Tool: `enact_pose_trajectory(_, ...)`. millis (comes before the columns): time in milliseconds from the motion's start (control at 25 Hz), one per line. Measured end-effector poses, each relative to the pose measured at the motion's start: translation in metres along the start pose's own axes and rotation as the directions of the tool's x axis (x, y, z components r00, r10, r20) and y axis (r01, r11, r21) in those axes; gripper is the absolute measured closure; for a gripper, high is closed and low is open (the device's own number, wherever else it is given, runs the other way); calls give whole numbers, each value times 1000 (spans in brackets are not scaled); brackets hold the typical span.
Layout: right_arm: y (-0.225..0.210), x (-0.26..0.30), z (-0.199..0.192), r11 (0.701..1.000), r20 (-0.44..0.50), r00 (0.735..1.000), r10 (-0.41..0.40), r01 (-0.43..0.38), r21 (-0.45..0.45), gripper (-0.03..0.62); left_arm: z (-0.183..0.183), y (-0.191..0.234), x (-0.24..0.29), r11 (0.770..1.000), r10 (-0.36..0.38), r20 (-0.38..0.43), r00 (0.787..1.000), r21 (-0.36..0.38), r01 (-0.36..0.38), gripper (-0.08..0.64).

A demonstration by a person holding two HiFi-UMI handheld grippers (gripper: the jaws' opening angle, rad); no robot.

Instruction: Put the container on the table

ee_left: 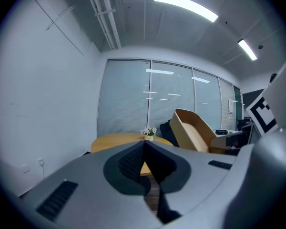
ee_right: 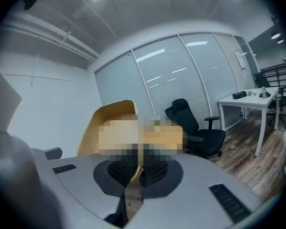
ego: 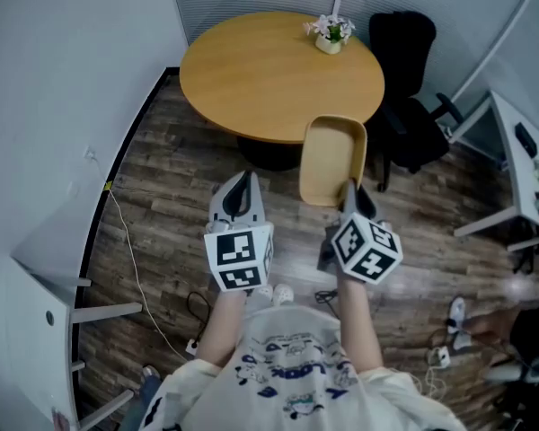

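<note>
Tan, thin-walled container (ego: pixel 332 155) looks light and stiff, pinched by its near rim in my right tongs (ego: pixel 349 189); left tongs (ego: pixel 243 181) closed, empty.

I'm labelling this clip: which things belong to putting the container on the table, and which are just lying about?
Job in hand:
- container, gripped at its rim by the right hand-held gripper
- round table

Just lying about:
- flower pot, on the table
- office chair
- white desk
- left hand-held gripper, shut and empty
</note>
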State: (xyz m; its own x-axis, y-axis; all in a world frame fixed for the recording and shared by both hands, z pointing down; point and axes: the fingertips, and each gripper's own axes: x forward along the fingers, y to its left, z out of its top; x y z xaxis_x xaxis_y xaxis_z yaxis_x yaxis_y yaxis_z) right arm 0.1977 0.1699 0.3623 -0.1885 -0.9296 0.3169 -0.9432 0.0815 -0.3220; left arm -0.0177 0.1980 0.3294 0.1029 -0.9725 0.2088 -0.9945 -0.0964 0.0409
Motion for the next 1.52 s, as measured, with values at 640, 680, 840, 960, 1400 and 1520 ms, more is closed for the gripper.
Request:
enact_pose_trajectory(640, -3, 40, -3, 999, -46, 998, 42, -42, 3, 576, -13, 5, 23, 998, 55, -35, 998, -12, -56, 557)
enact_pose_trajectory(680, -3, 44, -3, 999, -49, 998, 41, -41, 3, 576, -14, 7, 27, 998, 56, -37, 998, -13, -57, 557)
enact_pose_trajectory(840, 0, 66, -1, 999, -53, 998, 33, -33, 1, 576, -16, 17, 49, 998, 52, -42, 998, -21, -53, 557)
enact_pose_trajectory(960, 2, 89, 0, 1000, -55, 998, 30, -30, 2, 577, -14, 24, 71, 999, 47, -43, 998, -23, -48, 557)
enact_pose_trajectory(1400, 29, 193, 27, 1000, -49, 999, -3, 3, -2, 577, 10, 70, 173, 1000, -1, -44, 999, -27, -1, 557)
enact_pose_trajectory(1520, 38, 222, 35, 1000, -51, 999, -15, 15, -3, 577, 19, 83, 202, 1000, -15, -40, 999, -24, 14, 557)
